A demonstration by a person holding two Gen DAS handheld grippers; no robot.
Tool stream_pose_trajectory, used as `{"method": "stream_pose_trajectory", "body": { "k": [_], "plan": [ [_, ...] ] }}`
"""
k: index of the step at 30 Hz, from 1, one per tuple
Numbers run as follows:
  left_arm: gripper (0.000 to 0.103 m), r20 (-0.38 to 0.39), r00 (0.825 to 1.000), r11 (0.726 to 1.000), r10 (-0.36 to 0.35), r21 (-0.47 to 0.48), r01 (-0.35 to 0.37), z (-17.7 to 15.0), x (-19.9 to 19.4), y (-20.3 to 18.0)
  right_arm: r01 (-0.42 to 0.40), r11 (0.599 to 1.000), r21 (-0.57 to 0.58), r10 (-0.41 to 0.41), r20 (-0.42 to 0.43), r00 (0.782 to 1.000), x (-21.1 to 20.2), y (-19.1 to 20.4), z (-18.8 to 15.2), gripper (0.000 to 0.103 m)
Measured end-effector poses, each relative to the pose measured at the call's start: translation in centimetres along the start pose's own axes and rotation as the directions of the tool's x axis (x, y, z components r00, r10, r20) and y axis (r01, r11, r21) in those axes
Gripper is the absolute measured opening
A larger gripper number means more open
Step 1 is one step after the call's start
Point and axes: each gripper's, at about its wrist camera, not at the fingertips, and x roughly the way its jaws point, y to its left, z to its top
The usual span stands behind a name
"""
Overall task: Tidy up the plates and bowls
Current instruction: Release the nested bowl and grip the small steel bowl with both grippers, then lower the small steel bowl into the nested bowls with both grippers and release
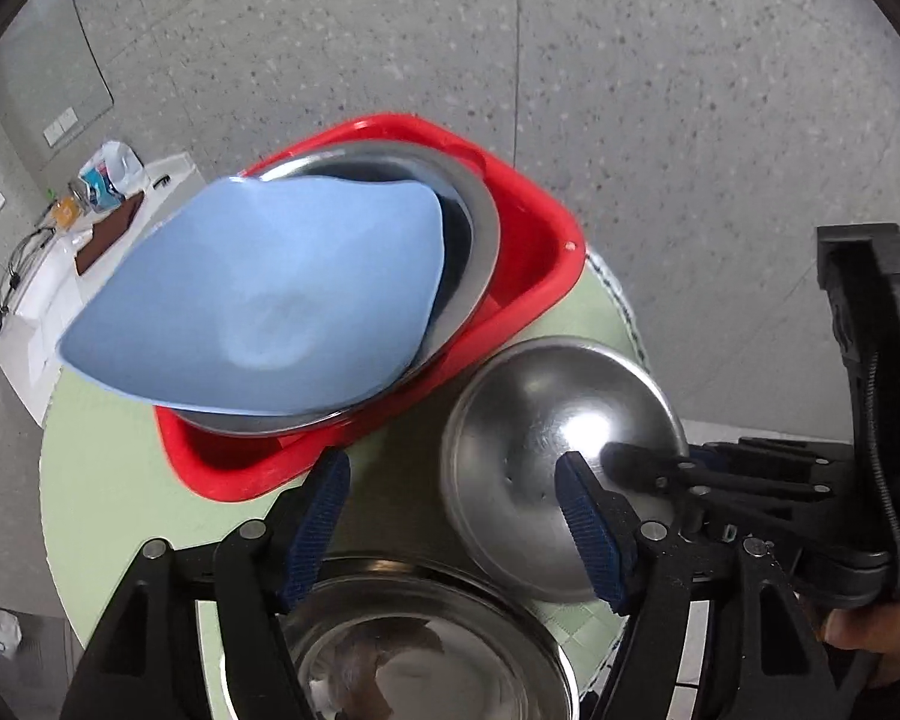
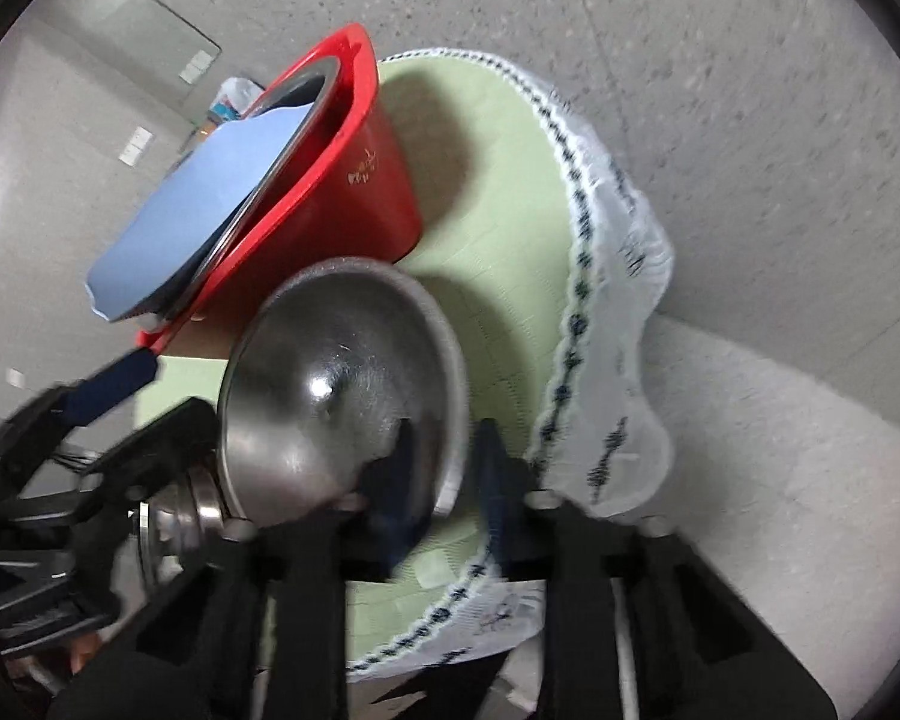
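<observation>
Upturned steel bowl point(image 2: 342, 396) at desk point(image 2: 510, 192) right edge: light, stiff, slippery; right claw point(image 2: 444, 480) pinching its thin rim, left claw point(image 1: 450, 522) spread, empty.

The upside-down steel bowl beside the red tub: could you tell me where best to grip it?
Probably at its thin rim on the near right edge, where the right gripper straddles it. The steel bowl lies dome-up, too smooth and wide to pinch.
</observation>
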Motion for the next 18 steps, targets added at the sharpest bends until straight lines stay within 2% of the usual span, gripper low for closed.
{"method": "stream_pose_trajectory", "body": {
  "k": [5,7,8,9,10,12,15,18],
  "plan": [
    [0.067,0.021,1.0,0.999,0.005,0.034,-0.006,0.4,0.4,-0.8,-0.14,0.987,0.079,0.14,0.011,0.99,0.1,-2.4,-0.1,0.008],
    [0.06,0.026,1.0,1.0,0.007,0.029,-0.008,0.3,0.3,-0.6,-0.177,0.979,0.102,0.176,0.021,0.984,-0.1,-3.1,-0.3,0.007],
    [0.056,0.029,1.0,1.0,0.0,0.022,0.0,0.3,0.3,-0.5,-0.19,0.975,0.114,0.188,0.03,0.982,-0.4,-3.4,-0.2,0.007],
    [0.048,0.026,0.999,1.0,-0.022,0.01,0.022,0.1,0.1,-0.4,-0.206,0.971,0.122,0.202,0.039,0.979,-0.7,-3.7,-0.3,0.007],
    [0.046,0.023,0.999,0.999,-0.034,0.002,0.034,0.0,0.1,-0.3,-0.219,0.968,0.126,0.215,0.046,0.976,-1.0,-3.9,-0.3,0.008],
    [0.042,0.018,0.999,1.0,-0.031,-0.002,0.031,-0.1,0.4,0.0,-0.227,0.965,0.131,0.221,0.059,0.973,-1.7,-4.0,-0.6,0.008],
    [0.027,0.02,0.998,0.998,-0.063,-0.012,0.063,-0.2,0.3,0.0,-0.25,0.96,0.13,0.241,0.081,0.967,-2.7,-3.4,-0.6,0.008],
    [0.014,0.064,0.994,0.996,-0.093,0.006,0.093,-0.4,-1.4,-0.2,-0.24,0.965,0.103,0.23,0.1,0.968,-4.3,-2.2,-0.7,0.008]
  ]
}}
